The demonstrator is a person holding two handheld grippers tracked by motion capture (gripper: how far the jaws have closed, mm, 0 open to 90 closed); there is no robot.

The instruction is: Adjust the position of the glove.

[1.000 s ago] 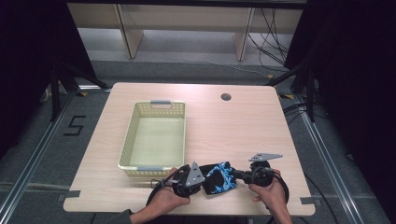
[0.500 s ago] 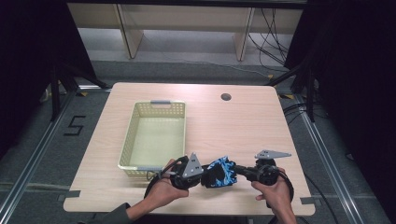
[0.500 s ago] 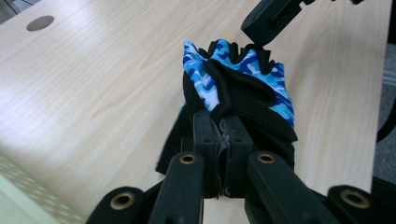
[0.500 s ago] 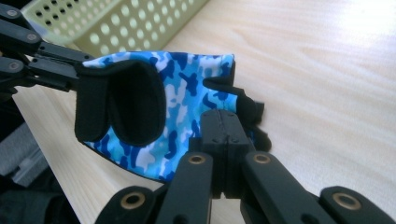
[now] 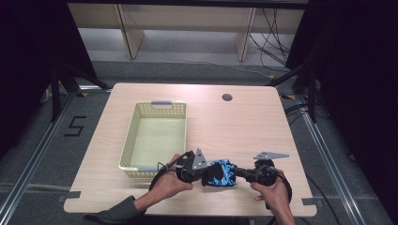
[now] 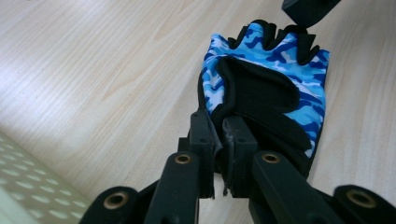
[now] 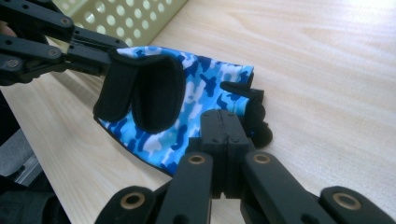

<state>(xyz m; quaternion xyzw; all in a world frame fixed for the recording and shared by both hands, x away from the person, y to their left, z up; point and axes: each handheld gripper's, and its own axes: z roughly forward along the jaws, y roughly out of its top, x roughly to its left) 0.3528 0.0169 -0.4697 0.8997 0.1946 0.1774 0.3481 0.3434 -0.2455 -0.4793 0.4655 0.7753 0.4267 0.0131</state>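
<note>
A fingerless glove (image 5: 220, 173) in blue camouflage with black trim hangs between my two grippers, low over the table's front edge. My left gripper (image 5: 204, 174) is shut on its cuff end, and in the left gripper view the jaws (image 6: 217, 140) pinch the black cuff edge of the glove (image 6: 275, 70). My right gripper (image 5: 237, 174) is shut on the finger end; in the right gripper view its jaws (image 7: 227, 128) clamp the glove (image 7: 196, 88) near the short black finger stubs. The left gripper (image 7: 70, 46) shows at the upper left there.
A pale yellow perforated basket (image 5: 141, 117) with grey handles stands empty just left of the grippers, its corner (image 7: 130, 14) close behind the glove. A round cable hole (image 5: 227, 97) sits at the table's far side. The table's front edge is near both hands.
The left hand has turned and lifted its gripper slightly. The glove stays held between both grippers and has shifted a little to the right.
</note>
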